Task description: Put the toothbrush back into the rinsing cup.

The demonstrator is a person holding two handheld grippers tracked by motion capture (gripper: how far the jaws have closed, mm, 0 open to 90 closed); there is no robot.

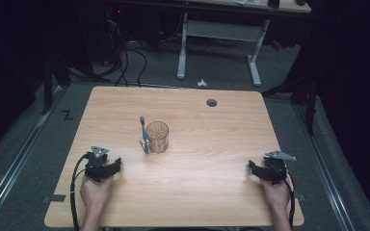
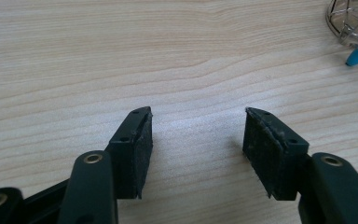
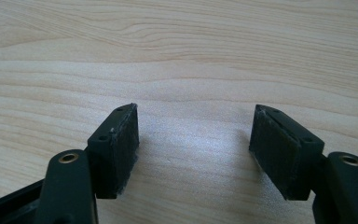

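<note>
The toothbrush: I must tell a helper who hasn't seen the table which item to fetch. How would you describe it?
On the wooden table, look left of centre for the clear patterned glass. The toothbrush leans against the glass's left side, the one slim blue-handled stick there.

Lab: bare desks, floor cables
</note>
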